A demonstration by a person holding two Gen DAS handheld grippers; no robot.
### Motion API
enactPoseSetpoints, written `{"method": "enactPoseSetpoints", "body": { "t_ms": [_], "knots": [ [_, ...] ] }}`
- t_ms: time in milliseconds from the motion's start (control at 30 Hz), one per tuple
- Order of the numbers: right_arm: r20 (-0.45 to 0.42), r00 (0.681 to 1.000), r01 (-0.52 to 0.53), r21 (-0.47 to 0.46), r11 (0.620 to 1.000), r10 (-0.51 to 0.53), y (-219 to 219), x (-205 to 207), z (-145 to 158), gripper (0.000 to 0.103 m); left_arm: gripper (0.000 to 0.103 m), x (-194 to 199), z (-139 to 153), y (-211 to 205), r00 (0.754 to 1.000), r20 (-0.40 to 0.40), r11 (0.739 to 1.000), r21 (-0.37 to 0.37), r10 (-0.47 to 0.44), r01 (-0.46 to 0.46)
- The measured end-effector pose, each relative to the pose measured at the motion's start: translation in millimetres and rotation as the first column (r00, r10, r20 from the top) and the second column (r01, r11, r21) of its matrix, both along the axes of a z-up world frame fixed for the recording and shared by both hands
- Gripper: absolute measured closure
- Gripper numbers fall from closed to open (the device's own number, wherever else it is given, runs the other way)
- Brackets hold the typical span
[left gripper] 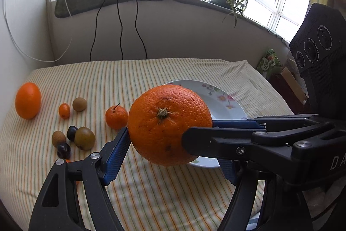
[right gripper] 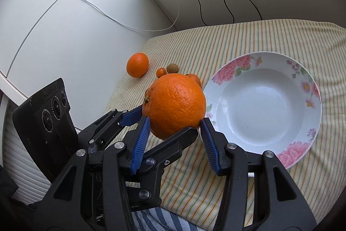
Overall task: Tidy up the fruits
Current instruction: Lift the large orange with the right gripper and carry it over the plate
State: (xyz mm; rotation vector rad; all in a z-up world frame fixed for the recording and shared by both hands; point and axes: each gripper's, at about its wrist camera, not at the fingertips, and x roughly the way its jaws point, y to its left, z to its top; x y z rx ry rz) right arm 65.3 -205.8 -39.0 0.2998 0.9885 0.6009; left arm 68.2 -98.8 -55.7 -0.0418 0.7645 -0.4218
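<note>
The large orange (right gripper: 175,104) hangs in the air just beside the near-left rim of the floral bowl (right gripper: 311,79), clear of the striped tablecloth (right gripper: 248,36) and not yet over the bowl's hollow; both tools clamp it at once, the right gripper (right gripper: 174,125) with its blue pads pressed low on either flank of the fruit, and the left gripper (left gripper: 173,138) clenched across it from the other side; the right grip sits well below the fruit's middle, so the round, dimpled skin could squirt upward out of the pads if they tighten or tilt; with two grippers crossed on one fruit, any mismatch in their travel could twist it free, and a drop here would likely strike the bowl's rim or roll off toward the smaller fruit left of the bowl; there lie a second orange (left gripper: 28,100), a tangerine (left gripper: 116,117), a kumquat (left gripper: 64,110) and what look like kiwis and dark plums, though those are too small to name surely.
</note>
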Motion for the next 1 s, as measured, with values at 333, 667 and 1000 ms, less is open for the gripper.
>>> {"method": "enactPoseSetpoints", "body": {
  "t_ms": [333, 667, 1000],
  "knots": [
    [-0.002, 0.997, 0.076, 0.010, 0.997, -0.076, -32.7, 18.9, -8.8, 0.053, 0.028, 31.6, -2.6, -32.8, 0.998, -0.003, 0.998, 0.039, -0.055, 0.055],
    [-0.014, 0.993, 0.119, 0.011, 0.993, -0.119, -61.5, 49.0, -15.1, 0.054, 0.028, 61.1, -10.4, -55.8, 0.997, -0.031, 0.995, 0.068, -0.076, 0.078],
    [-0.006, 0.988, 0.155, -0.006, 0.988, -0.155, -68.5, 72.4, -13.0, 0.054, 0.041, 67.4, -3.7, -65.7, 0.995, -0.007, 0.989, 0.109, -0.099, 0.099]
  ]
}}
